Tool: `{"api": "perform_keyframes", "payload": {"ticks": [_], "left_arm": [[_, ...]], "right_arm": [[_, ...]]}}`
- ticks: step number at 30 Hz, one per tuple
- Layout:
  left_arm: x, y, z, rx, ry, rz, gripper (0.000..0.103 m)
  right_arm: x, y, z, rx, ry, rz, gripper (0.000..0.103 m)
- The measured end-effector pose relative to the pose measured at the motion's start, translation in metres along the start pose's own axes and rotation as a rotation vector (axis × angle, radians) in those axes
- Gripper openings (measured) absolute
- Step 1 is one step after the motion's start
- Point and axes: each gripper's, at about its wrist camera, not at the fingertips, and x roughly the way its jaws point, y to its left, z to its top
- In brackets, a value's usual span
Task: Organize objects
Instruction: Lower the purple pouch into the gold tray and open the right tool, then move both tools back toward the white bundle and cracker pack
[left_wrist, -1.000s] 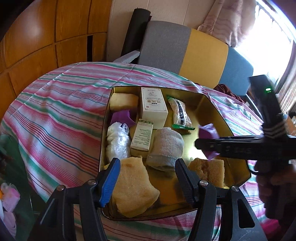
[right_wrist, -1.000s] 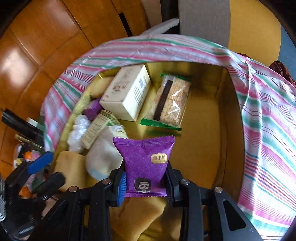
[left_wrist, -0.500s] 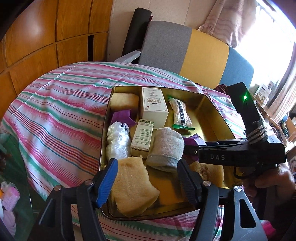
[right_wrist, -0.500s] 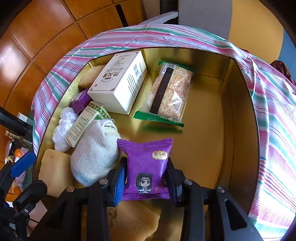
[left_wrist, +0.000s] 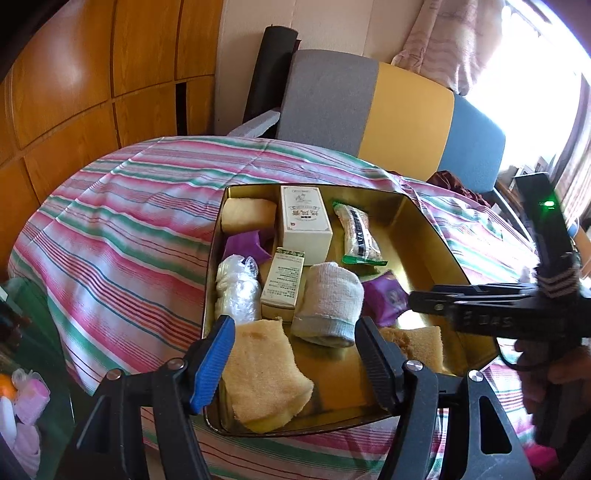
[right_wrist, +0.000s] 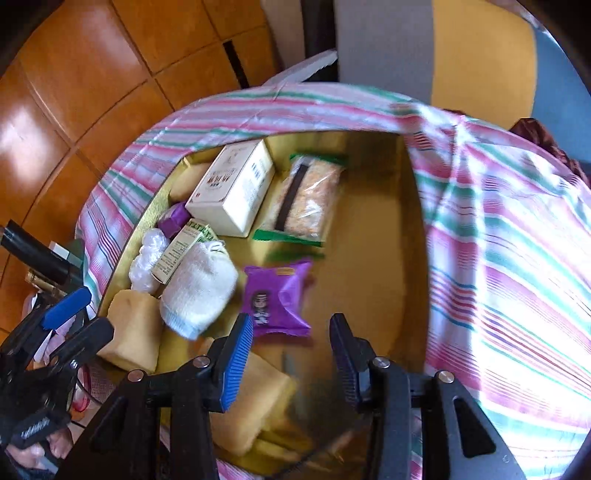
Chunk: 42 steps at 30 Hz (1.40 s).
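Note:
A gold tin tray (left_wrist: 424, 229) on a striped tablecloth holds several items. A purple snack packet (right_wrist: 277, 299) lies on the tray floor beside a rolled white sock (right_wrist: 199, 288); it also shows in the left wrist view (left_wrist: 384, 299). My right gripper (right_wrist: 291, 354) is open and empty just behind the packet, and it shows from the side in the left wrist view (left_wrist: 413, 301). My left gripper (left_wrist: 295, 358) is open and empty over the tray's near edge, above a yellow sponge (left_wrist: 262, 373). It appears at the lower left of the right wrist view (right_wrist: 75, 317).
The tray also holds a white box (left_wrist: 304, 221), a small green-topped box (left_wrist: 282, 284), a clear cereal bar pack (left_wrist: 358, 232), a plastic-wrapped bundle (left_wrist: 236, 288), another purple packet (left_wrist: 245, 245) and more sponges (left_wrist: 249, 214). A grey, yellow and blue chair (left_wrist: 388, 110) stands behind the table.
My right gripper has opened and let go of the purple snack packet, which now lies in the tray by the sock. The gripper has drawn back a little. My left gripper has barely moved.

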Motion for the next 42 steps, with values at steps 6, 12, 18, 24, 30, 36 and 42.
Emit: {"api": "perform_keyframes", "payload": {"ticks": [6, 12, 18, 24, 30, 36, 42], "left_arm": [[-0.004, -0.009, 0.001, 0.03, -0.01, 0.0, 0.068], [-0.006, -0.024, 0.002, 0.07, -0.015, -0.008, 0.068], [-0.006, -0.046, 0.007, 0.128, -0.02, -0.023, 0.068], [-0.004, -0.077, 0.012, 0.197, -0.023, -0.049, 0.071], [0.001, -0.116, 0.018, 0.274, -0.021, -0.096, 0.072], [0.008, -0.158, 0.023, 0.349, -0.019, -0.134, 0.072], [0.02, -0.195, 0.026, 0.409, -0.003, -0.164, 0.072]], "right_arm": [[-0.043, -0.029, -0.013, 0.044, -0.077, -0.054, 0.044], [-0.087, -0.077, -0.025, 0.121, -0.15, -0.169, 0.044], [-0.125, -0.138, -0.047, 0.229, -0.188, -0.299, 0.044], [-0.145, -0.2, -0.076, 0.341, -0.187, -0.402, 0.044], [-0.154, -0.259, -0.111, 0.495, -0.17, -0.487, 0.044], [-0.153, -0.301, -0.14, 0.67, -0.161, -0.501, 0.044], [-0.155, -0.314, -0.149, 0.748, -0.173, -0.489, 0.044]]}}
